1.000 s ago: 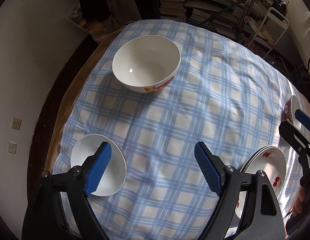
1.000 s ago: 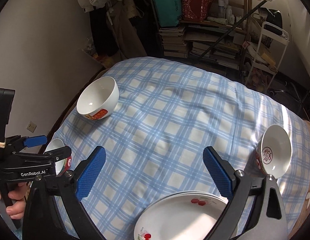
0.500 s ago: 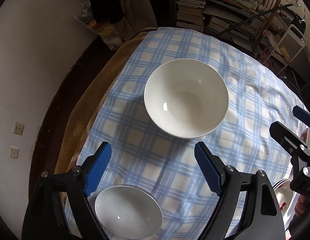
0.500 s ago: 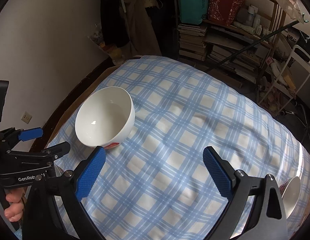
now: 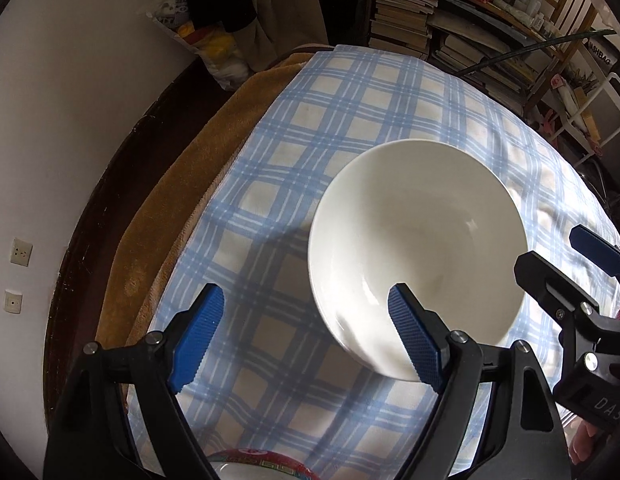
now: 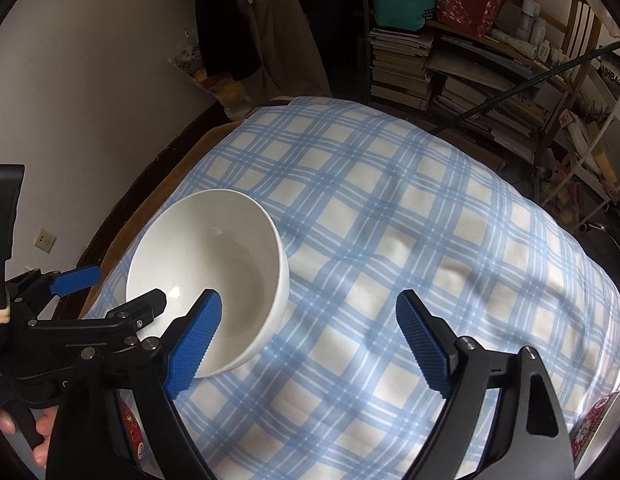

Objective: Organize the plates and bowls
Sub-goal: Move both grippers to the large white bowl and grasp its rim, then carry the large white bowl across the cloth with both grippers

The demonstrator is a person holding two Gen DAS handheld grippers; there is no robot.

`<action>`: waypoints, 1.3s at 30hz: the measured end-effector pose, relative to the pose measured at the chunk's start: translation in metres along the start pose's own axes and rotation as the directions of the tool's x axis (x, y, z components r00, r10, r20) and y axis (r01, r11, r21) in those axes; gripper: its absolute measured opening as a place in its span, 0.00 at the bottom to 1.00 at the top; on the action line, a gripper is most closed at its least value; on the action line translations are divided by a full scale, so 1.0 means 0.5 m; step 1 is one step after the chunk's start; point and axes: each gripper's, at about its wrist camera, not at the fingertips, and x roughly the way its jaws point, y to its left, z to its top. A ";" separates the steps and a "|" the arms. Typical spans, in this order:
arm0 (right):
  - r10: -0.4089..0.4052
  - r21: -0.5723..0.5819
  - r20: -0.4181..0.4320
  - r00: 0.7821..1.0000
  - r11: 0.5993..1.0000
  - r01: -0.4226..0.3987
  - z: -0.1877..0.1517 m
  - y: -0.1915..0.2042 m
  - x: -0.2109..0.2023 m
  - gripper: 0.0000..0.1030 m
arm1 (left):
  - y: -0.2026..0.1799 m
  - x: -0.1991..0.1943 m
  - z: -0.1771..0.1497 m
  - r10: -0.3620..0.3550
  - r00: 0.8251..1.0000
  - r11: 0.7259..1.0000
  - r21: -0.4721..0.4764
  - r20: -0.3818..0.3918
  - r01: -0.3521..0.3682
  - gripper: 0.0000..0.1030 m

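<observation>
On the blue plaid tablecloth (image 6: pixel 389 220), a large white bowl (image 5: pixel 417 240) sits below the left gripper (image 5: pixel 306 336) and right gripper (image 6: pixel 310 340), both jaws closing, nothing gripped.

My claws hang over a table (image 6: pixel 150 204) whose dark rounded rim shows along the left edge. A tan blanket (image 5: pixel 182 184) lies on it, peeking out along that same edge, and over the blanket spreads a blue-and-white checked cloth (image 6: pixel 389 220), rumpled in soft folds. On the cloth, close to the left edge, sits a large white bowl (image 5: pixel 417 248), upright and empty. At the near edge a smaller bowl with a red patterned rim (image 5: pixel 258 470) barely shows.
</observation>
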 end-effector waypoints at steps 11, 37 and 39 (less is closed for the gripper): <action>0.023 -0.009 -0.104 0.994 1.000 -0.024 0.004 0.012 0.071 0.48 | 0.028 0.062 0.000 -0.154 0.987 0.985 -0.083 -0.052 0.150 0.18; 0.009 0.044 -0.110 0.994 0.999 -0.005 -0.100 -0.026 -0.015 0.16 | -0.072 -0.020 -0.067 -0.181 0.984 0.983 0.009 0.003 0.181 0.10; 0.011 0.059 -0.104 0.995 0.998 -0.005 -0.113 -0.040 -0.030 0.16 | -0.089 -0.030 -0.079 -0.176 0.984 0.984 0.026 0.000 0.176 0.10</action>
